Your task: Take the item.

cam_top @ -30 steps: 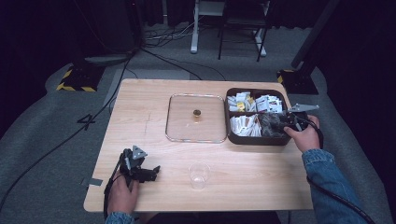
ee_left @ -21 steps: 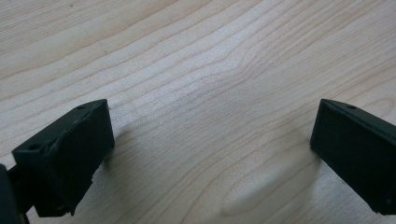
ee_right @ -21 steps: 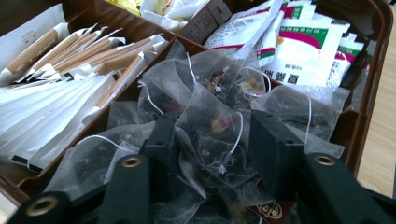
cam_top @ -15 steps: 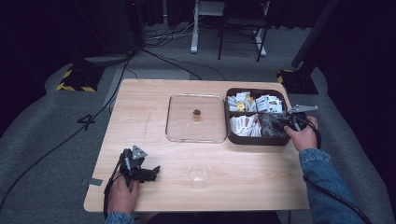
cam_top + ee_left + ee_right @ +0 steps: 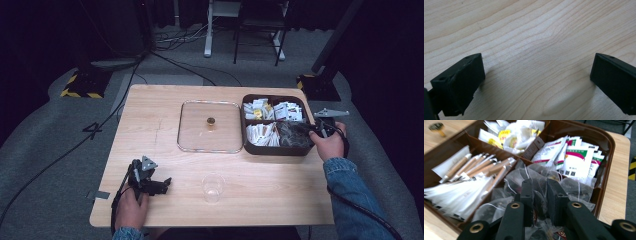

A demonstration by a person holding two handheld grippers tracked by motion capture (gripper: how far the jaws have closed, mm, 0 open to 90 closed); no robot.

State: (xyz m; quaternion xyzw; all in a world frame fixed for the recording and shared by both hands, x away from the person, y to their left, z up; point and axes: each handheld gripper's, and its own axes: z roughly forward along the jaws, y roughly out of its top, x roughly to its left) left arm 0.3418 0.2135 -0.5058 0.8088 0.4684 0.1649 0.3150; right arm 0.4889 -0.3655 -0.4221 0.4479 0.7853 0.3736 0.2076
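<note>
on the wooden table [image 5: 280,180], the right gripper [image 5: 540,192] sat in the brown box [image 5: 301,150], jaws nearly closed on a tea bag [image 5: 539,187] whose neighbours might snag and spill, while the left gripper [image 5: 150,182] rested wide open, empty.

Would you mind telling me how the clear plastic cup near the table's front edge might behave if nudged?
The clear plastic cup looks thin, empty and upright, so it is probably light, likely to slide or tip, and once tipped, to roll on the smooth wooden table.
</note>
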